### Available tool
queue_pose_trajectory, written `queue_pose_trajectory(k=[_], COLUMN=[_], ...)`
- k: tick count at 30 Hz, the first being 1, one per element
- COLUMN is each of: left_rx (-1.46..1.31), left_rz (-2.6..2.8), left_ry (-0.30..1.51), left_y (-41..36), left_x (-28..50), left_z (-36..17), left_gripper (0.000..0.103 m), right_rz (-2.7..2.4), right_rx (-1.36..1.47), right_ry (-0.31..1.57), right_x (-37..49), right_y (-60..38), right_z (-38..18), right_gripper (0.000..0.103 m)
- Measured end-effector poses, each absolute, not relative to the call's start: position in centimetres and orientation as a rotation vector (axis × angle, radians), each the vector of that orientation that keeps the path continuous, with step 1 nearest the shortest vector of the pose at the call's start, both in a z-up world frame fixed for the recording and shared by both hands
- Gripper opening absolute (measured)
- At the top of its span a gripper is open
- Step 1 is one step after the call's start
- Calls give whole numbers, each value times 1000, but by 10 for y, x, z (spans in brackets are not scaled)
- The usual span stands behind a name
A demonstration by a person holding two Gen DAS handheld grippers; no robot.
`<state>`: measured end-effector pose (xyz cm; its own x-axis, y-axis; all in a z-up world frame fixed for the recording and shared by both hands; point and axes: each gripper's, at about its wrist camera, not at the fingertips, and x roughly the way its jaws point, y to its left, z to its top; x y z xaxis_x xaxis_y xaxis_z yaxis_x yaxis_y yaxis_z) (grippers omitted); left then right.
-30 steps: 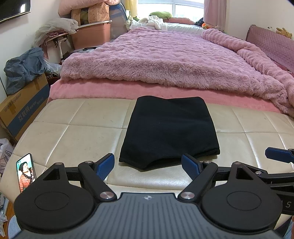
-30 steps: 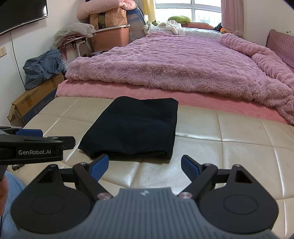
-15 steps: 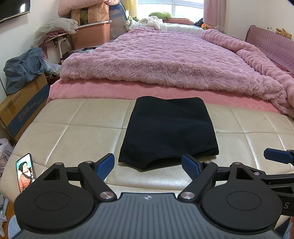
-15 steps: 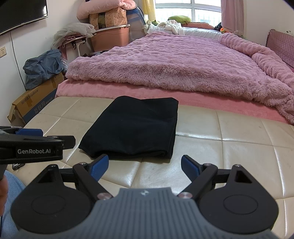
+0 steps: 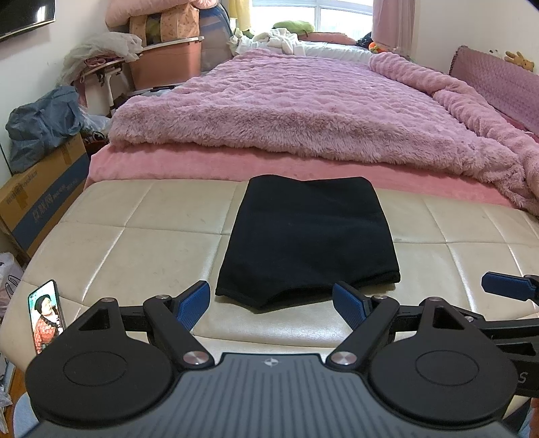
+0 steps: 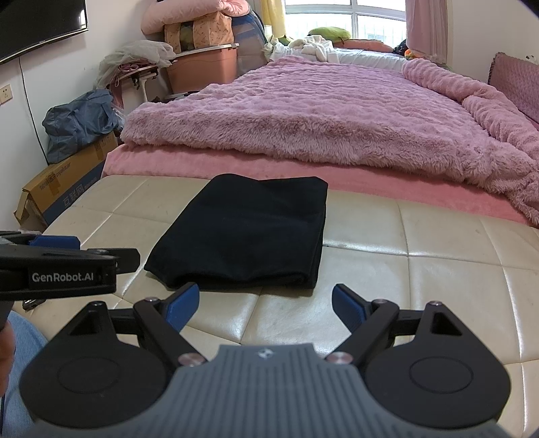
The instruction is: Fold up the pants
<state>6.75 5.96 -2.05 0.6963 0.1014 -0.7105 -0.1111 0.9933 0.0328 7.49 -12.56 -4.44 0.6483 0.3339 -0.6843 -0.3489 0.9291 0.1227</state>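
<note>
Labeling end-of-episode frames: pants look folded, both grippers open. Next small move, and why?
Probably just pull both grippers straight back and stop. The black pants already lie as a compact folded rectangle on the cream bench, edges roughly aligned. The left gripper and right gripper are both open, hold nothing, and sit just short of the near edge. Another fold looks unnecessary.

Bright daylight from the far window (image 5: 343, 17), soft shadows, sheen on the bench (image 5: 141, 249), sharp focus, fisheye-curved edges
</note>
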Motion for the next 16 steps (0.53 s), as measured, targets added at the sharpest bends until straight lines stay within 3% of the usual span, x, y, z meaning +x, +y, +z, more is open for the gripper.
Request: queue_pose_trajectory(k=[16], left_rx=[-18], left_rz=[110], left_ry=[787], left_y=[59], left_x=[66], left_z=[-23], left_gripper=[94], right_rz=[387], right_rx=[-19], right_ry=[777], right_x=[74], right_y=[-125], right_z=[-47], right_gripper=[82])
